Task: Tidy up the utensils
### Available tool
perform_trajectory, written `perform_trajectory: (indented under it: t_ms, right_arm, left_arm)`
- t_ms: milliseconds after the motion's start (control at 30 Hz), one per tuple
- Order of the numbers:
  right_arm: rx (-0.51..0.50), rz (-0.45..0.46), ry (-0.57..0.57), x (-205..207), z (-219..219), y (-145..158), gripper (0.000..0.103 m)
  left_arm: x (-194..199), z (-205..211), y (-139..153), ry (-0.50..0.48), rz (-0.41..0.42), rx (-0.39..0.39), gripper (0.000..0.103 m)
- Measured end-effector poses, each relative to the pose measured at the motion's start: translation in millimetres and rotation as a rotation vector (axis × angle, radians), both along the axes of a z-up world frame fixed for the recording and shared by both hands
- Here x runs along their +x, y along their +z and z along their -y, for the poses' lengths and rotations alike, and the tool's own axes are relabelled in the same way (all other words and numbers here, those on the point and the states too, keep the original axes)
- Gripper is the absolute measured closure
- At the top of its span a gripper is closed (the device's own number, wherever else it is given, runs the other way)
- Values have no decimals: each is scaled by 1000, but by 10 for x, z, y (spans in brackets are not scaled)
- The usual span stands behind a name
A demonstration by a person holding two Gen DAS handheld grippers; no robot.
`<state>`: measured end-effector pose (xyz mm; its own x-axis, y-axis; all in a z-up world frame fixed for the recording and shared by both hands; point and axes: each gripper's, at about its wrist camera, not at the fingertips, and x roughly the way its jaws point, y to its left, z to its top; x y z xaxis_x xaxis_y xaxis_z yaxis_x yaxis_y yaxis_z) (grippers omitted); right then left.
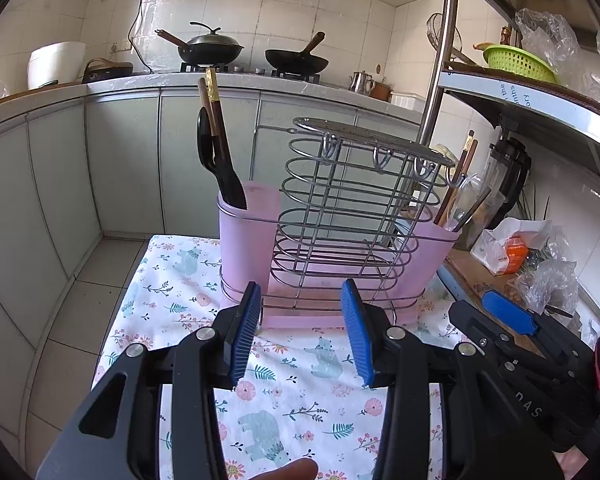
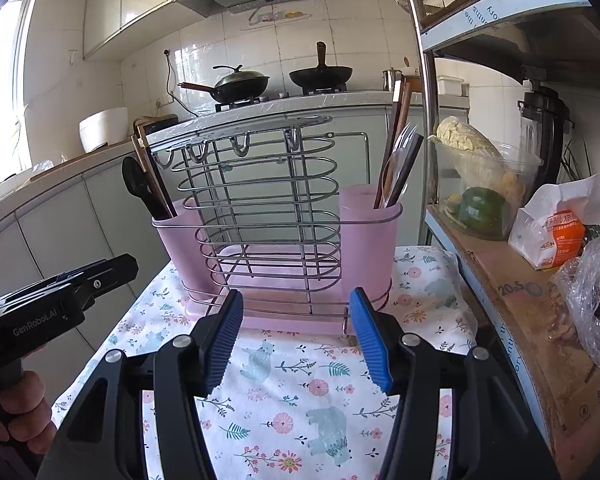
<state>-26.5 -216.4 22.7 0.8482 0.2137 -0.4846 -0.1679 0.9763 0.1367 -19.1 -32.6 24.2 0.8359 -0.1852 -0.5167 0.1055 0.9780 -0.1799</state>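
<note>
A wire utensil rack (image 1: pixel 352 216) (image 2: pixel 260 216) with pink plastic cups stands on a floral cloth. Its left cup (image 1: pixel 248 236) (image 2: pixel 180 236) holds a black spoon (image 1: pixel 216 160) (image 2: pixel 140 188) and brown chopsticks (image 1: pixel 214 108) (image 2: pixel 148 168). Its right cup (image 1: pixel 432 252) (image 2: pixel 370 240) holds chopsticks (image 1: pixel 460 176) (image 2: pixel 396 140) and metal cutlery (image 2: pixel 400 168). My left gripper (image 1: pixel 302 332) hovers open in front of the rack with nothing between its blue pads. My right gripper (image 2: pixel 296 340) (image 1: pixel 508 312) also stands open and empty, just short of the rack's base.
A shelf unit (image 2: pixel 512 280) on the right carries a clear container of vegetables (image 2: pixel 480 184), an orange packet (image 2: pixel 560 236), plastic bags and a black blender (image 2: pixel 544 128). Behind are grey cabinets, a stove with two woks (image 1: pixel 252 54) and a kettle (image 1: pixel 360 80). A hand (image 2: pixel 20 412) grips the left tool.
</note>
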Motion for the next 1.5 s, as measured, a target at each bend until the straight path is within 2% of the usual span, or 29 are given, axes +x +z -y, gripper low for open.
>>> perform_trajectory:
  t_ms: [1500]
  right_arm:
    - [-7,3,-2,12,-9,0,48]
  left_arm:
    - [17,2,-24,-17,-8,13,61]
